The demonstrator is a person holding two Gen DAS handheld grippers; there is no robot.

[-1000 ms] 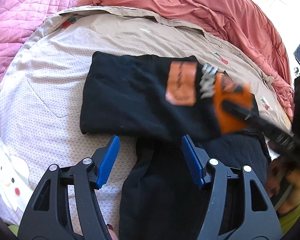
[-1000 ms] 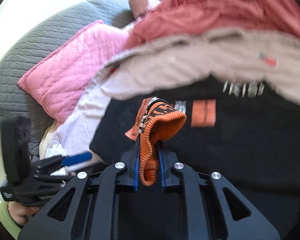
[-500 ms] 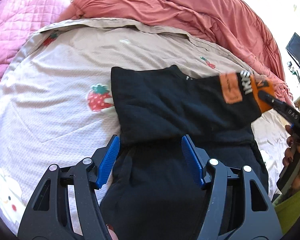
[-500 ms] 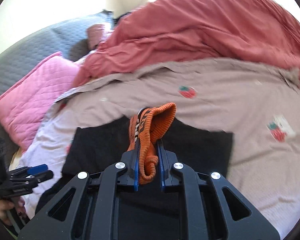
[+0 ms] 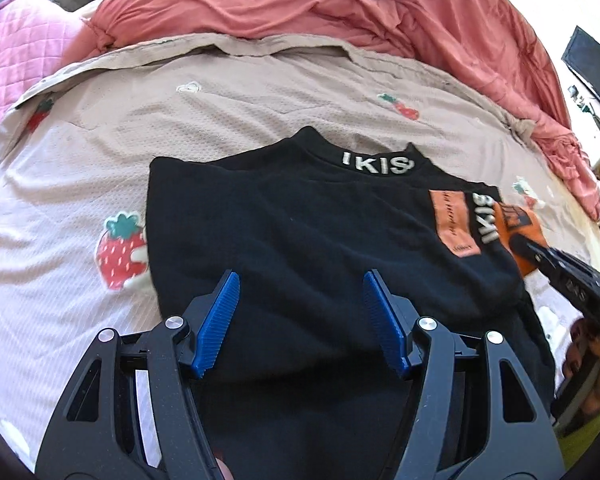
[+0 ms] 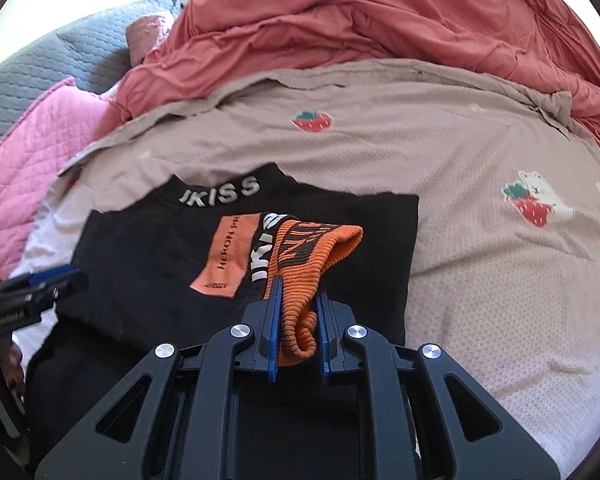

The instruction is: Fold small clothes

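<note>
A small black sweatshirt [image 5: 300, 232] with white "IKISS" lettering on the collar lies on the bed. It also shows in the right wrist view [image 6: 148, 260]. My left gripper [image 5: 300, 316] is open and empty, low over the shirt's body. My right gripper [image 6: 298, 300] is shut on the sleeve's orange ribbed cuff [image 6: 312, 256] and holds the sleeve, with its orange patch [image 6: 228, 256], across the chest. In the left wrist view the cuff [image 5: 518, 232] and the right gripper [image 5: 540, 254] sit at the shirt's right edge.
The shirt lies on a beige bedsheet [image 5: 260, 108] printed with strawberries. A rumpled salmon-red duvet [image 5: 340, 4] is piled behind it. A pink quilted pillow [image 6: 32, 140] and a grey one [image 6: 40, 64] lie at the left. A dark screen [image 5: 592, 68] stands far right.
My right gripper has carried the orange cuff and sleeve from left to right across the shirt. The collar lettering is now uncovered. My left gripper stayed open and moved further over the shirt.
</note>
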